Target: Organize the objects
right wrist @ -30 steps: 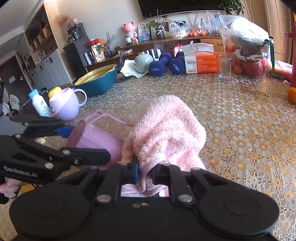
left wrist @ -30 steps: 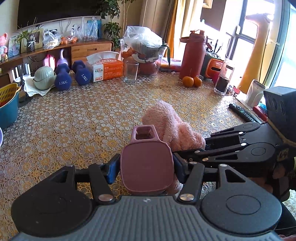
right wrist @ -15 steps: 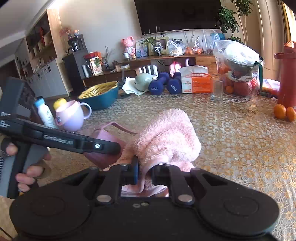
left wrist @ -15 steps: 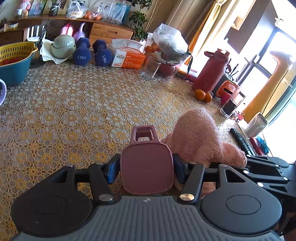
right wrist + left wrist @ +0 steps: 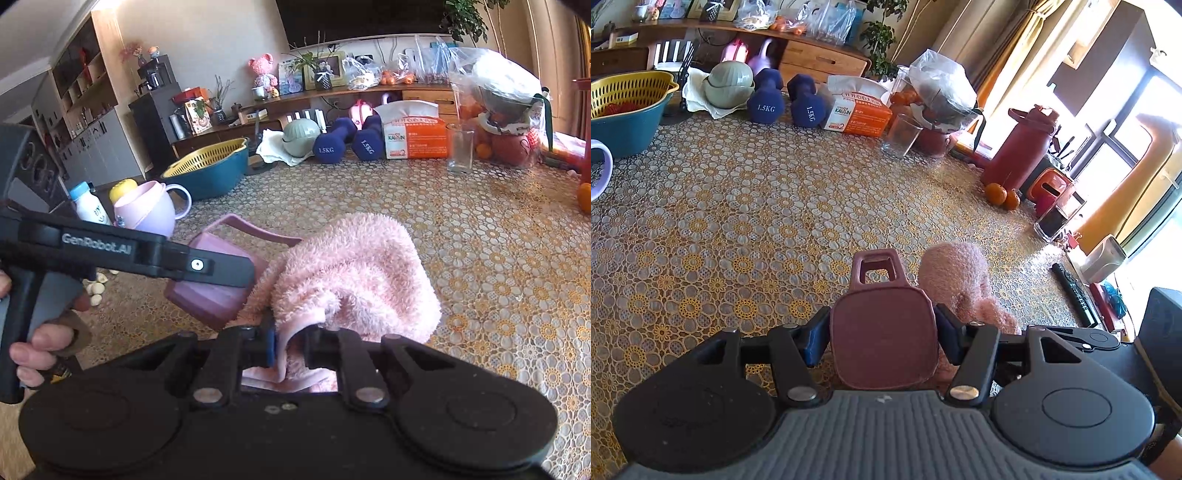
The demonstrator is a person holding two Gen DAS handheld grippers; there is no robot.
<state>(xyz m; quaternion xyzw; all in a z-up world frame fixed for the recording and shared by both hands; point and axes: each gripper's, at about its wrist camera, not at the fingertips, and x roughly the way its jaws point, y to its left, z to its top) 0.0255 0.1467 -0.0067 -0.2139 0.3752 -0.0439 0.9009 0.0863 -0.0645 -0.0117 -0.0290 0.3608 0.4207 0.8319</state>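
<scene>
Left tool (image 5: 882, 338) clamped across the base of the mauve square cup (image 5: 884, 345), handle pointing away, lifted clear of the lace-patterned worktop (image 5: 738, 206). Right tool (image 5: 290, 347) pinched on a fold of the fluffy pink towel (image 5: 354, 273), with the bulk of the cloth heaped forward and pressed against the cup's side in the right wrist view. Likely wiping or stuffing the cup with the towel, though cannot tell whether any cloth sits inside the rim. Best done with the cup kept level and firmly squeezed, since smooth plastic may twist under sideways push. Better to lead with the loose bulge of towel, not the metal tips. Worth keeping both clear of the lilac mug (image 5: 147, 210) and small bottle (image 5: 88, 203) nearby
</scene>
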